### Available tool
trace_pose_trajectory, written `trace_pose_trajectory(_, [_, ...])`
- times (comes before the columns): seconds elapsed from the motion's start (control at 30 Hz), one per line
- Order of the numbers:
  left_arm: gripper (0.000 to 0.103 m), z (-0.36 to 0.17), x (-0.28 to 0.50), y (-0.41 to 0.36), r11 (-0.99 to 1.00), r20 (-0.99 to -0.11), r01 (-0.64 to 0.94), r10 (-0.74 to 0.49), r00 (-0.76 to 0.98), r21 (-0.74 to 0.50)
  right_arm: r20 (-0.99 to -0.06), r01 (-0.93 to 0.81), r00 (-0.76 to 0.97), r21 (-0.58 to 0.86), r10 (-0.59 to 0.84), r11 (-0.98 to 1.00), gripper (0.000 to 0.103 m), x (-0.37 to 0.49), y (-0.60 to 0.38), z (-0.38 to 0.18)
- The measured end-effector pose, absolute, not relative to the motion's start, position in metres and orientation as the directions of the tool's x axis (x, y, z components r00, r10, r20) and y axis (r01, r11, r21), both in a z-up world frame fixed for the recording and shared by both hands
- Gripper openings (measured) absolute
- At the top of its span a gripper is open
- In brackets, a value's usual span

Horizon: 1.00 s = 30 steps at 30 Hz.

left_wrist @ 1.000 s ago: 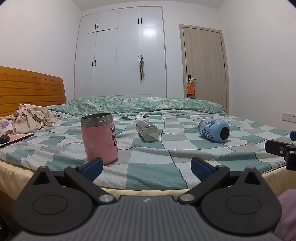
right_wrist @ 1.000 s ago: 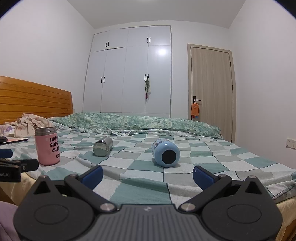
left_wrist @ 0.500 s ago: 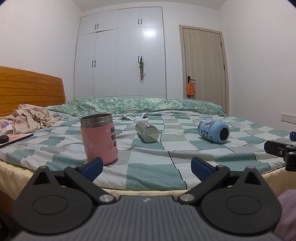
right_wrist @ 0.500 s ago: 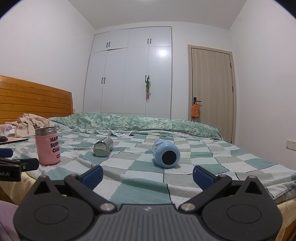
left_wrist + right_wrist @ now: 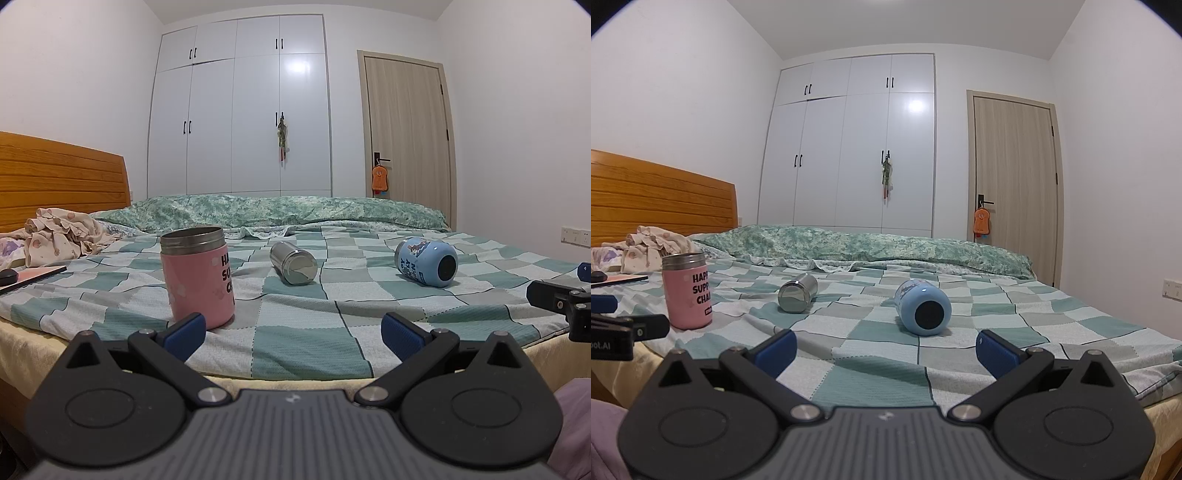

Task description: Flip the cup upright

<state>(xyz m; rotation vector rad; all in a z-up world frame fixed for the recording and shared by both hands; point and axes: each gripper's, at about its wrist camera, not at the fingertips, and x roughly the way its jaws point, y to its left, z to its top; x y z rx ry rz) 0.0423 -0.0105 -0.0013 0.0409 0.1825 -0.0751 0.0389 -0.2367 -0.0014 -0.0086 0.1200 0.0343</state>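
**Q:** Left wrist view: what does it show?

**A:** My left claw (image 5: 291, 334) sits at the near edge of the bed (image 5: 295, 347), fingers spread wide and holding nothing. Just beyond my left finger stands the pink cup (image 5: 197, 275), upright, mouth to the ceiling. Farther back the steel cup (image 5: 293, 263) lies on its side with one flat end toward me. Well to its right the blue cup (image 5: 426, 266) lies on its side too. My right claw (image 5: 557, 299) enters at the right edge, level with the blanket.

**Q:** And the right wrist view?

**A:** My right claw (image 5: 884, 345) is likewise spread apart and empty, low over the bed (image 5: 1071, 332). The blue cup (image 5: 923, 307) lies almost straight ahead, between my fingers' lines, its dark round end facing me. The steel cup (image 5: 797, 292) lies to the left and a little farther back; the pink cup (image 5: 687, 291) stands upright at far left, beside my left claw (image 5: 624, 328).

**Q:** Why hold the claws so?

**A:** I judge that the wide, low stance suits a cup lying flat: fingers can pass either side of its barrel. One cup stands and two lie, so which one the task means I cannot settle; the soft blanket may let a stood cup lean.
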Motion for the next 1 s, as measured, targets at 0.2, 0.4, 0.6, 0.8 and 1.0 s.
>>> trace_pose_trajectory(0.2, [0.103,-0.0015,0.0422,-0.0104,0.996,-0.182,0.078,-0.071,0.981,0.034,-0.12,-0.035,0.992,-0.007,0.034,0.999,0.103,0.039,-0.2366,-0.0016])
trace_pose_trajectory(0.4, [0.103,-0.0016,0.0422,-0.0105,0.996,-0.183,0.079,-0.071,0.981,0.034,-0.119,-0.035,0.992,-0.007,0.034,0.999,0.103,0.0388,-0.2365,-0.0017])
trace_pose_trajectory(0.6, [0.103,0.0006,0.0414,-0.0116,0.996,-0.18,0.08,-0.073,0.981,0.033,-0.119,-0.034,0.992,-0.008,0.033,0.999,0.103,0.0387,-0.2363,-0.0019])
trace_pose_trajectory(0.8, [0.103,0.0011,0.0408,-0.0121,0.996,-0.179,0.083,-0.075,0.981,0.034,-0.119,-0.034,0.992,-0.008,0.033,0.999,0.103,0.0387,-0.2361,-0.002])
trace_pose_trajectory(1.0, [0.103,0.0013,0.0397,-0.0119,0.996,-0.174,0.084,-0.077,0.982,0.033,-0.119,-0.034,0.992,-0.009,0.033,0.999,0.103,0.0385,-0.2359,-0.0022])
